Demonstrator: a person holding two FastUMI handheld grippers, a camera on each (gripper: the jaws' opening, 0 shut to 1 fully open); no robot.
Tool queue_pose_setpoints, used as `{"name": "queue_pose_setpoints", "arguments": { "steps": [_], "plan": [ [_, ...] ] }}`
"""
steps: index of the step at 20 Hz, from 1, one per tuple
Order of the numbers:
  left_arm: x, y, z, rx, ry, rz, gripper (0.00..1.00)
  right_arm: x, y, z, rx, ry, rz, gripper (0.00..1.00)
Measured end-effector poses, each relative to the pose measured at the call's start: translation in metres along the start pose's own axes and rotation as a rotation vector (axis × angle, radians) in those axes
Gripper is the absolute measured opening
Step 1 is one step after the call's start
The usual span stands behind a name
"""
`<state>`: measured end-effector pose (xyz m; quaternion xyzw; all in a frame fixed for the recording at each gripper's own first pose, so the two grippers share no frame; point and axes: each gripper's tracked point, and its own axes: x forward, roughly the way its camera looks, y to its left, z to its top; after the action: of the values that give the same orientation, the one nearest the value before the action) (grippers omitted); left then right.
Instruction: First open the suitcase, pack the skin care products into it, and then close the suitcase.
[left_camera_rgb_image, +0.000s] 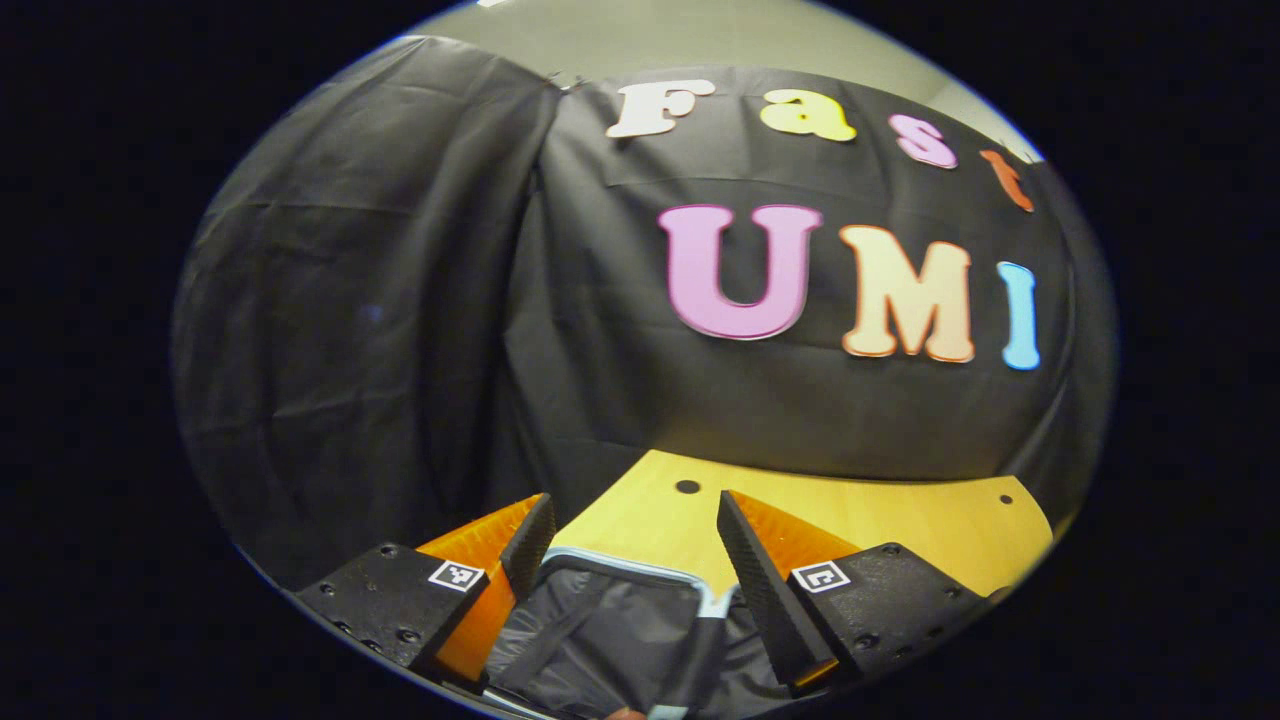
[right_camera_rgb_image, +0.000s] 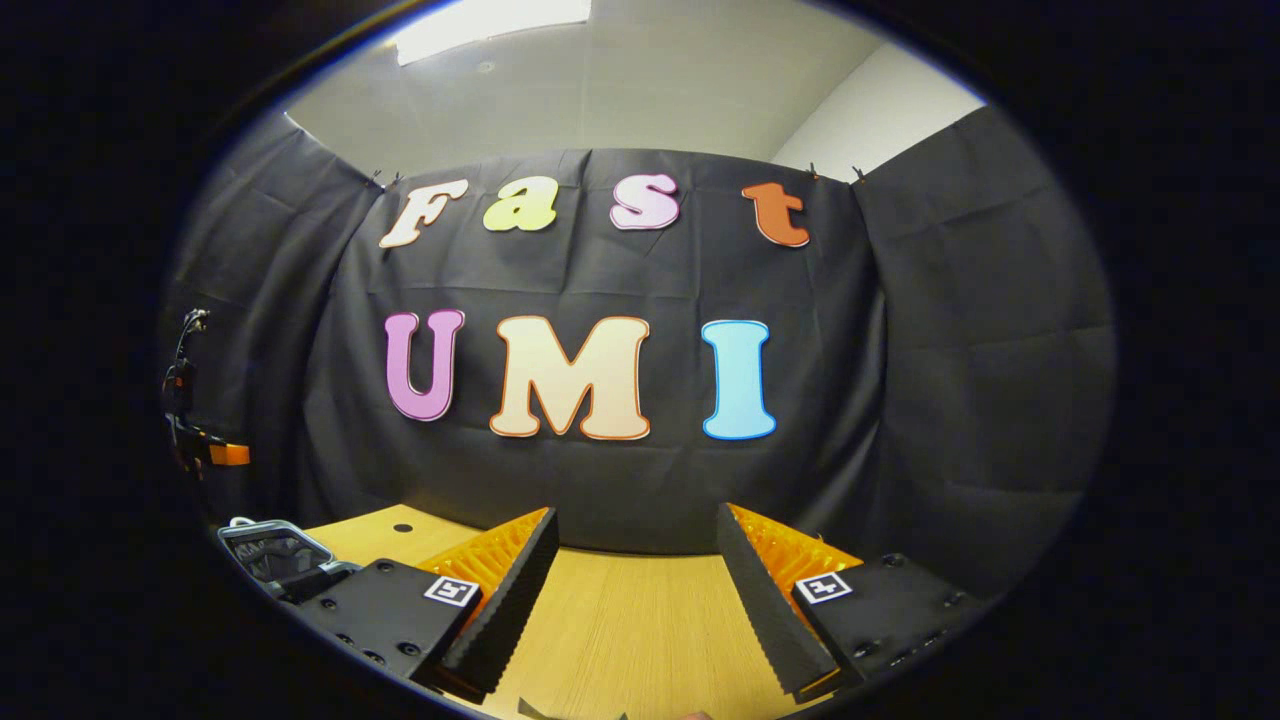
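In the left gripper view the suitcase lies open just below me, showing a grey fabric lining with straps and a pale blue rim. My left gripper hangs open over its far edge, with nothing between the fingers. In the right gripper view the same suitcase sits at the far left on the wooden table. My right gripper stands open above bare tabletop, well to the right of the suitcase, and holds nothing.
The table runs back to the black cloth wall, with small dark holes in its top. A dark device with an orange part hangs at the left edge of the right gripper view.
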<state>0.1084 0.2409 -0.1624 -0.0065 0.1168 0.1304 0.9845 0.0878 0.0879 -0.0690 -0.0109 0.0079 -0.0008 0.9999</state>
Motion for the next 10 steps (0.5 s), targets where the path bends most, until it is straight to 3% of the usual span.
{"name": "queue_pose_setpoints", "arguments": {
  "steps": [5,10],
  "plan": [
    [-0.033,-0.096,0.017,0.005,-0.059,-0.146,0.94,-0.008,-0.016,0.007,0.024,-0.03,0.041,0.98],
    [-0.057,-0.161,0.011,0.015,-0.045,-0.199,0.94,-0.016,-0.042,0.009,0.041,-0.035,0.074,0.98]
  ]
}}
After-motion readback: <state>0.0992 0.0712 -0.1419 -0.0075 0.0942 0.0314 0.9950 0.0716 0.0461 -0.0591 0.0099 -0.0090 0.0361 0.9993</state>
